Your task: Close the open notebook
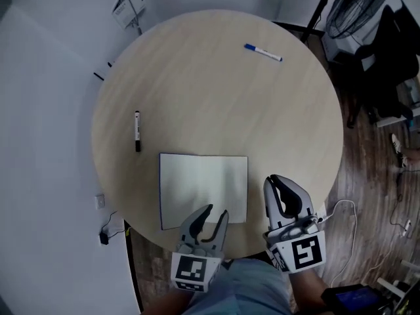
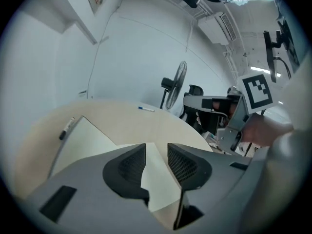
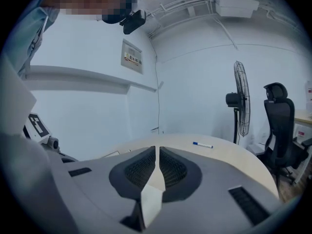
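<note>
The notebook (image 1: 203,188) is lying flat near the front edge of the round wooden table (image 1: 275,123), just in front of the person. It is showing one plain white face with a dark edge running down its left side, and no title, label or writing is showing on it.

The left gripper (image 1: 217,210) is hovering over the notebook's near edge with its jaws standing apart. In the left gripper view the white cover is showing through the gap and neither pad is pressing on it, so this gripper is holding nothing.

The right gripper (image 1: 272,179) is sitting just to the right of the notebook, clear of it, with its jaws drawn together to a thin slit. A pale sliver is showing in that slit, and it may be only the surface beyond.

A black marker (image 1: 137,131) is lying to the left of the notebook, and any print on its white barrel is too small to read. A blue-capped pen (image 1: 263,52) is resting well apart on the far side of the table, and its barrel text is likewise unreadable.

A framed wall sign (image 3: 132,57) is hanging on the wall, its lettering too blurred to make out. Each gripper's cube is displaying black-and-white square patterns and no words.
</note>
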`<control>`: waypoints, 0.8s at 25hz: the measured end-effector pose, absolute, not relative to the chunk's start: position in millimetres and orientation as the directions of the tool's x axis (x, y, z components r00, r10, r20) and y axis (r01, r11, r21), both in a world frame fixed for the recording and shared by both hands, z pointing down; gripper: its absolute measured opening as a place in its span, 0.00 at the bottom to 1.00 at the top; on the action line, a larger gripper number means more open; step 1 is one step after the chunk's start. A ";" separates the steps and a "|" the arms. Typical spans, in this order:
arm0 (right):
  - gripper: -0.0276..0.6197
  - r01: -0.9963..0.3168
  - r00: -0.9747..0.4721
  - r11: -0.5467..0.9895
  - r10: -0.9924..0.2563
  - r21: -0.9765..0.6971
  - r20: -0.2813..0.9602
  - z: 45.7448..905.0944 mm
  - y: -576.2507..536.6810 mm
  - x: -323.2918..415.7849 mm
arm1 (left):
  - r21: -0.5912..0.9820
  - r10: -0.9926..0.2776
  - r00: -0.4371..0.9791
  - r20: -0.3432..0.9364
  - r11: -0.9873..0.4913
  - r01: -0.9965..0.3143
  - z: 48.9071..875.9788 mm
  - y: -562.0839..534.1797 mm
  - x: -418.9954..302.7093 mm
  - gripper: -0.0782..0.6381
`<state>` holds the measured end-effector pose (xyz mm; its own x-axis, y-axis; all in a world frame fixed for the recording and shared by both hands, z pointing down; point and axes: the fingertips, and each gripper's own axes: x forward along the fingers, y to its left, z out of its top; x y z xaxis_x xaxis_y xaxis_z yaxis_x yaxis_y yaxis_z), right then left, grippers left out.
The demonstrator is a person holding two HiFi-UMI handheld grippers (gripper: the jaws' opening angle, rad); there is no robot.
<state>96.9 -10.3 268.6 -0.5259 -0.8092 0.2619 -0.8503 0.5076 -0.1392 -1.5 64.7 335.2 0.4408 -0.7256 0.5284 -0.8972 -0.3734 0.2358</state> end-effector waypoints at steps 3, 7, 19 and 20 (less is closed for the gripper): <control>0.13 -0.815 -0.579 0.564 -0.781 -0.130 0.234 238.4 -7.2 53.0 | 0.202 -0.790 0.374 0.486 -0.315 -0.927 297.4 65.1 -54.6 0.35; 0.13 -0.775 -0.628 0.623 -0.744 -0.101 0.229 225.1 -6.1 11.4 | 0.166 -0.849 0.271 0.454 -0.218 -0.962 276.5 71.7 -117.4 0.35; 0.13 -0.749 -0.648 0.653 -0.689 -0.109 0.325 278.0 -17.8 -54.3 | 0.297 -0.785 0.266 0.559 -0.110 -0.949 365.8 94.0 -188.1 0.39; 0.13 -0.751 -0.645 0.652 -0.687 -0.109 0.334 283.5 -17.9 -55.7 | 0.314 -0.777 0.287 0.560 -0.121 -0.942 374.3 95.0 -185.0 0.40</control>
<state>-55.7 -17.9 283.5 -0.6453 -0.6872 0.3335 -0.7505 0.6517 -0.1093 -185.0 95.0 374.3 0.2868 -0.7770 0.5604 -0.9416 -0.1208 0.3144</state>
